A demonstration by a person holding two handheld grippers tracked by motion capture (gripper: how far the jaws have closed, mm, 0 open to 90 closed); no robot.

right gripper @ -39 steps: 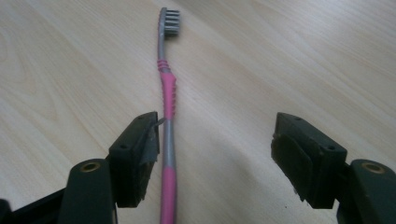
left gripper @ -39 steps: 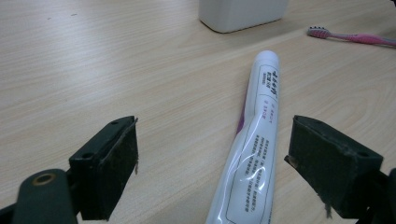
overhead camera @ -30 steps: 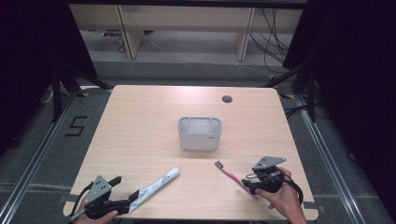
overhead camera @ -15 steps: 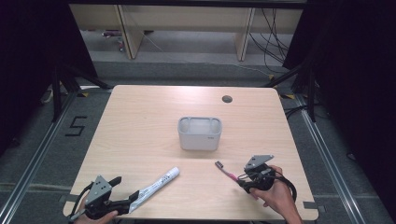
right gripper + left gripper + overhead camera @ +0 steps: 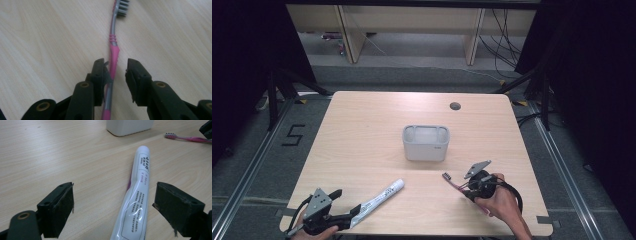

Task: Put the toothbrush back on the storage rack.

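Right hand-held gripper (image 5: 114,72) straddled the pink toothbrush (image 5: 113,53) at 5 o'clock on the worktop (image 5: 362,135), jaws apart, left jaw touching. Risk: uneven closing could skid it. Left hand-held gripper (image 5: 113,202) gaped around the toothpaste tube (image 5: 136,195).

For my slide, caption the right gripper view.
Right gripper straddling a pink toothbrush on the table, jaws not closed.

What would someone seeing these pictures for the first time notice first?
Probably the pink and grey toothbrush lying on the light wooden table, straddled by the right tool, whose narrowly parted jaws sit either side of its handle near the table's front right. Next, the white toothpaste tube between the left tool's wide-open jaws at front left, and the grey rectangular plastic holder standing mid-table.
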